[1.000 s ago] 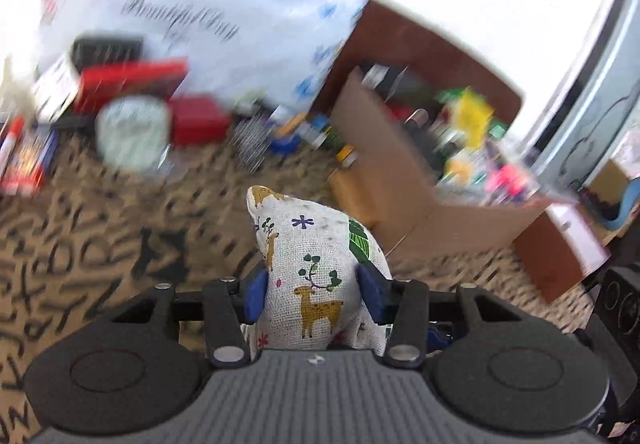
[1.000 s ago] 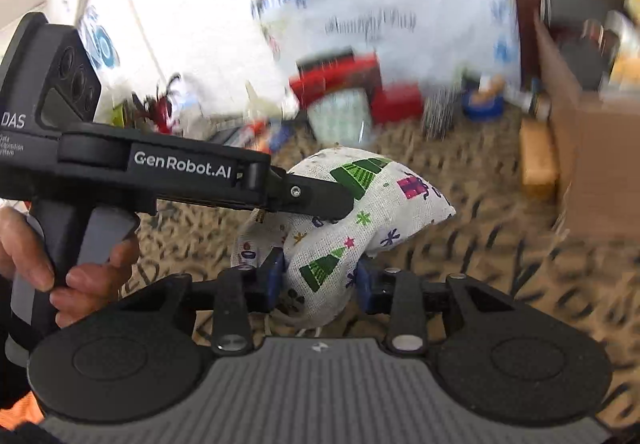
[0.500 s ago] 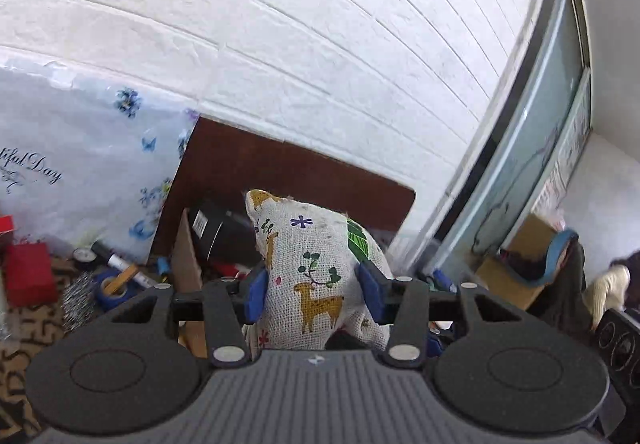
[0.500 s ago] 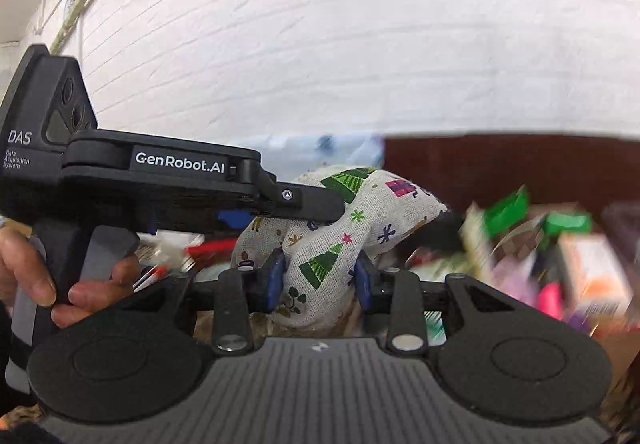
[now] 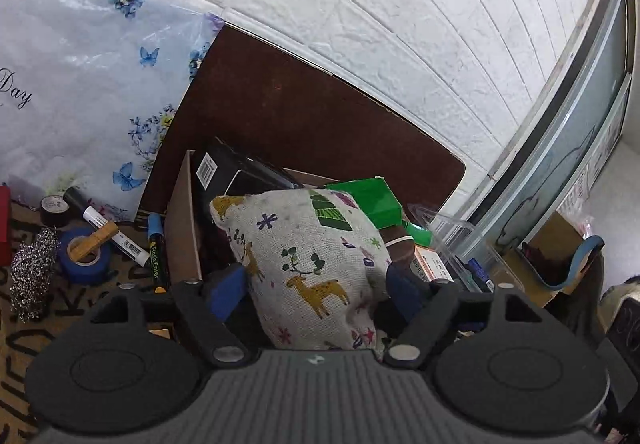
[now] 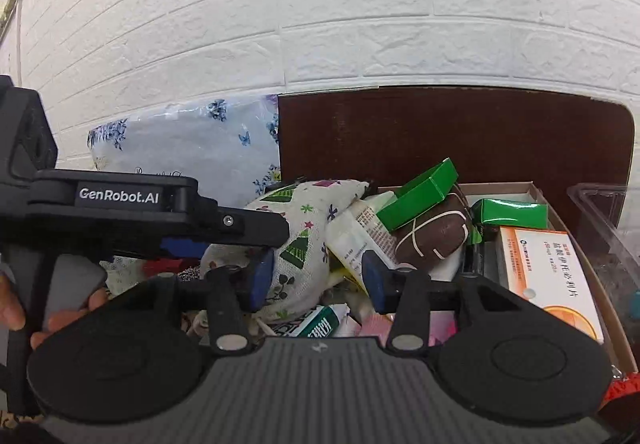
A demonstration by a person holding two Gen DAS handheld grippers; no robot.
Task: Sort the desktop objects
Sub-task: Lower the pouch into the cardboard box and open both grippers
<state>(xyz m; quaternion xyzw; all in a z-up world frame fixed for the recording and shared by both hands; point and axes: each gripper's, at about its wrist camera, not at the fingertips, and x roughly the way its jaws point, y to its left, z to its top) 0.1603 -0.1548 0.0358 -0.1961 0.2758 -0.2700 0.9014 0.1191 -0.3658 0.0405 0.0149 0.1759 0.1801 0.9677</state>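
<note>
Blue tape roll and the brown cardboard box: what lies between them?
Two markers, seen in the left wrist view: a white-barrelled marker and a black blue-capped marker lie between the blue tape roll and the brown cardboard box wall.

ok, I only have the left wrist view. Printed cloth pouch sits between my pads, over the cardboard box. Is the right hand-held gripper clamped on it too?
Observer: No. The right hand-held gripper is open. The cloth pouch touches one pad only, with a gap at the other.
Operator: What's under the pouch?
Observer: A green-and-white tube lies just below it in the cardboard box.
Operator: Right side of the box?
Observer: An orange-and-white medicine box lies along that wall.
</note>
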